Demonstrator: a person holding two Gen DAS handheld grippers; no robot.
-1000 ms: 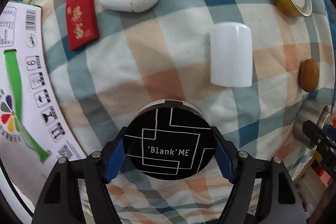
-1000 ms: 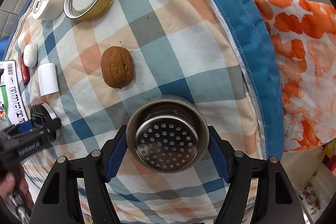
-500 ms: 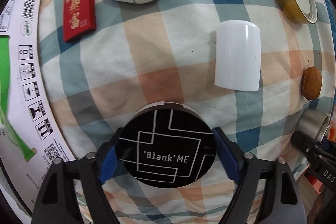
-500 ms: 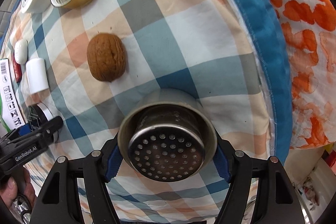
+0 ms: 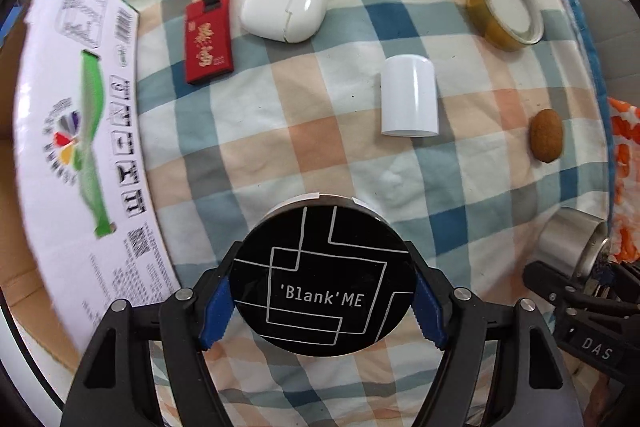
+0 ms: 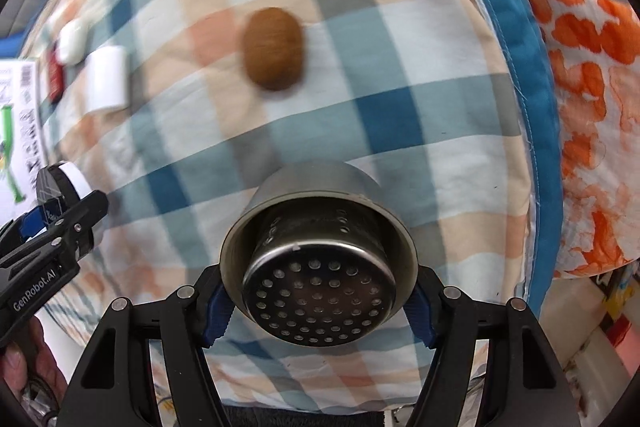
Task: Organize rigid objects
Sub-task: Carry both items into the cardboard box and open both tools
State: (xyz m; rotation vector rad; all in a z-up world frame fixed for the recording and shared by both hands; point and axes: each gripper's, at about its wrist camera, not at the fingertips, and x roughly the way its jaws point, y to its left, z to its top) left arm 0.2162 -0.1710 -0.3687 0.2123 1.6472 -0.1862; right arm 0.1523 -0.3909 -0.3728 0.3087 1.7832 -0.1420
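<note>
Only right wrist shows strainer [image 6: 318, 301] holes.

A checked cloth [image 5: 312, 147] in blue, peach, white and grey covers the surface, and it has a solid blue border [image 6: 532, 75] along its right edge. At the left side lies a flat piece of white cardboard [image 5: 76, 131] with a green stripe, a barcode and small handling symbols printed on it. Beyond the blue border there is a white fabric with orange blotches [image 6: 588, 131].
</note>
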